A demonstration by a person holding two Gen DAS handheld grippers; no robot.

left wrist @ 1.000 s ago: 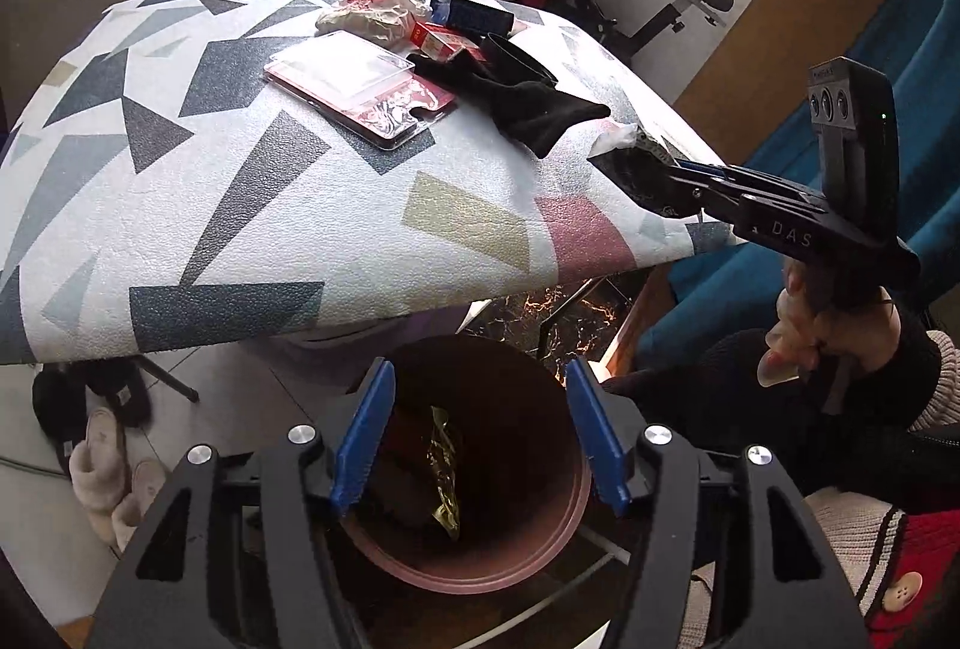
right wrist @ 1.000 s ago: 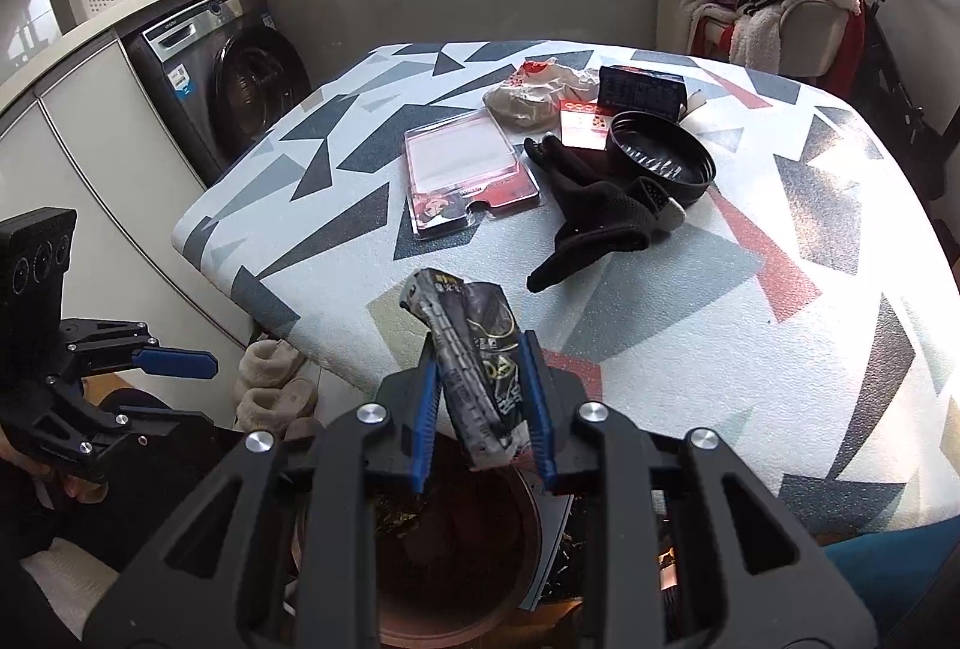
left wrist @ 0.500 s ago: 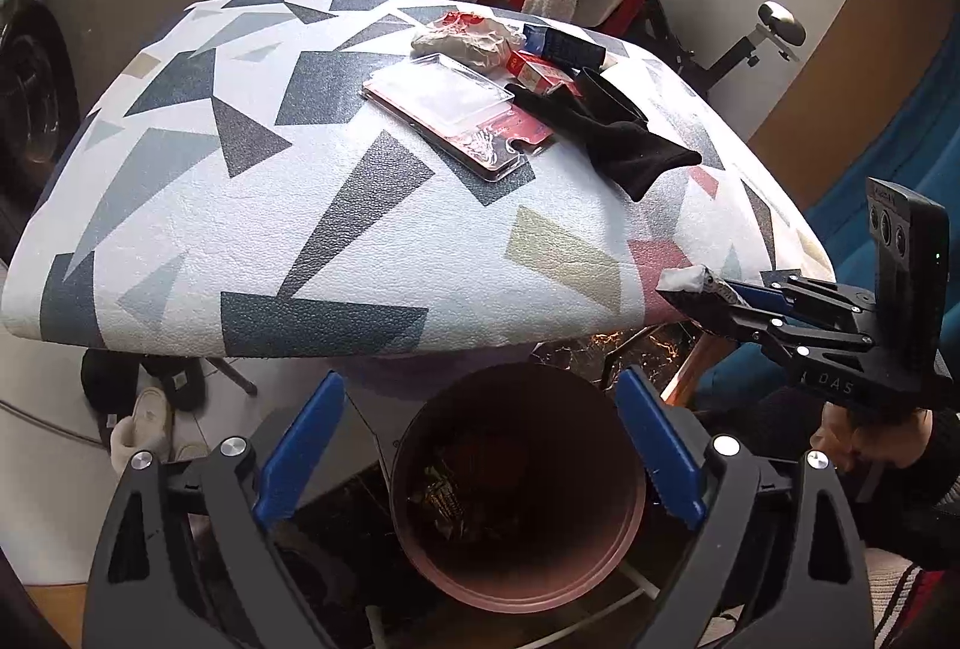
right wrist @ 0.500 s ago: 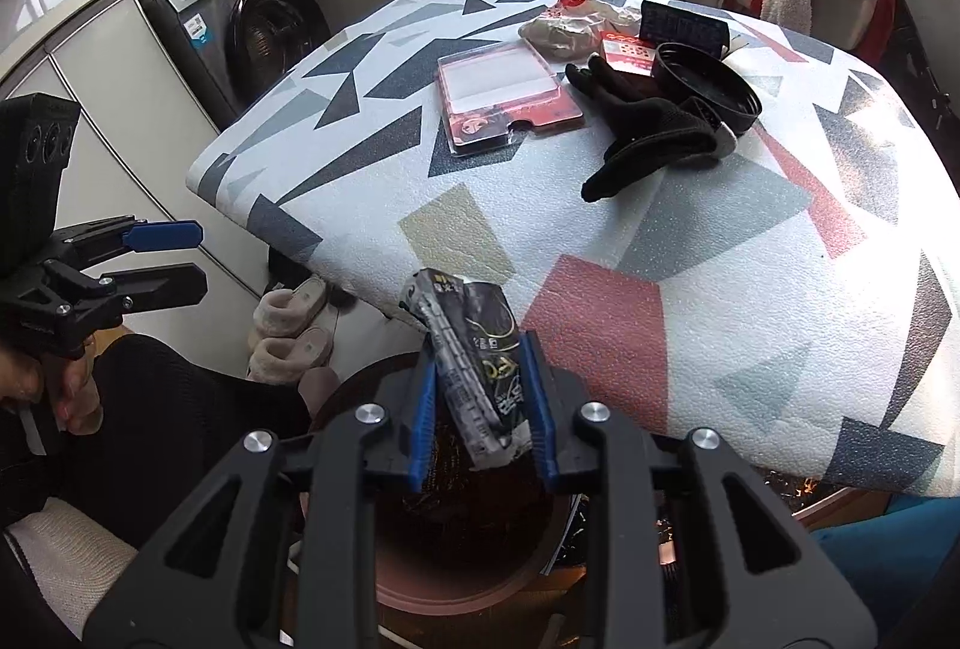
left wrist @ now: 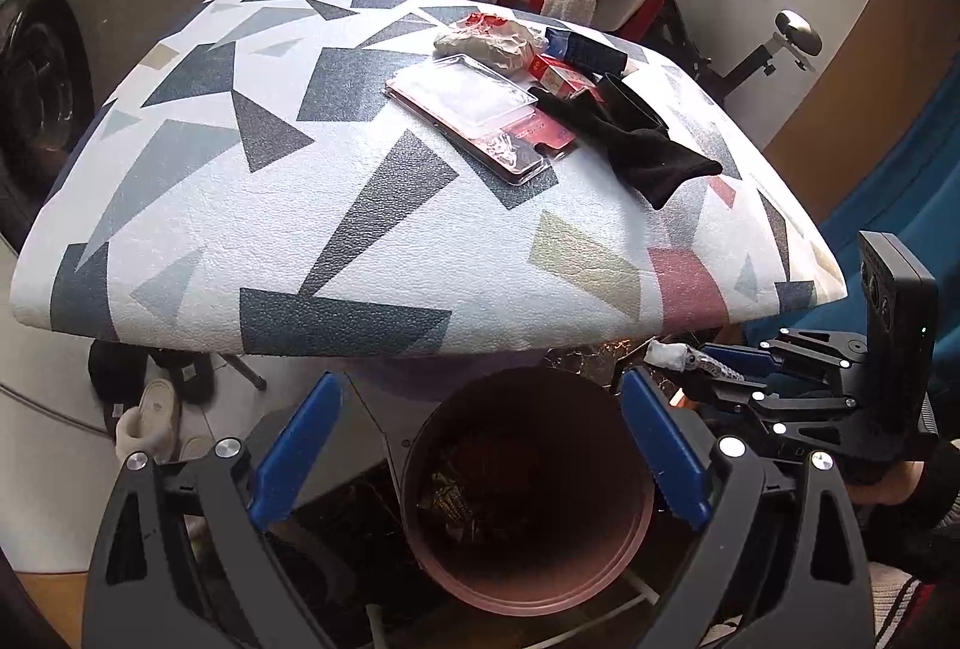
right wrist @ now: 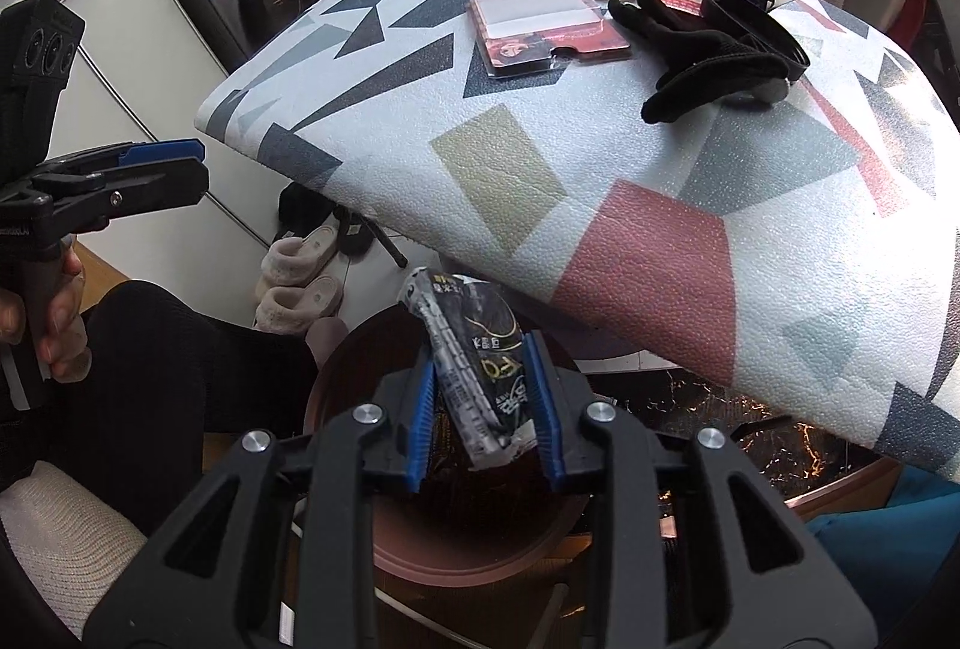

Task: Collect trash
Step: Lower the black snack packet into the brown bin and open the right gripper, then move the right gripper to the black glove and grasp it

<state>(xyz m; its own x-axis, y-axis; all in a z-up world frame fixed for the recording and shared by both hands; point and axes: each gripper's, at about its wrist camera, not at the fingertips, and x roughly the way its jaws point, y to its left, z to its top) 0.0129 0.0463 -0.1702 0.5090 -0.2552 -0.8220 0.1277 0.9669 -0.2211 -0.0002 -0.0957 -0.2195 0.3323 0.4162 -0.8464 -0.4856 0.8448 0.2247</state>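
Fingers of the right gripper (right wrist: 485, 409), just easing apart, pinch a dark crumpled wrapper (right wrist: 474, 367) above the brown bin (right wrist: 480, 553); the left gripper (left wrist: 480, 463), its jaws lately spread wide and empty, hangs over that bin too. Beyond, the patterned table's (right wrist: 630, 205) edge overhangs, carrying a blister pack (right wrist: 543, 21), black glove (right wrist: 702, 54) and bowl (right wrist: 756, 24).

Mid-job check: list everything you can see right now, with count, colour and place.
wrapper: 1, black-silver, between right gripper's pads over bin
bin: 1, brown-pink, floor below table edge, trash inside
table: 1, white with coloured shapes
blister pack: 1, clear-red, on table
glove: 1, black, on table
crumpled bag: 1, whitish, table's far side
slippers: 2, beige, floor
left gripper: open, empty, above bin
right gripper: jaws just easing apart, pads on wrapper
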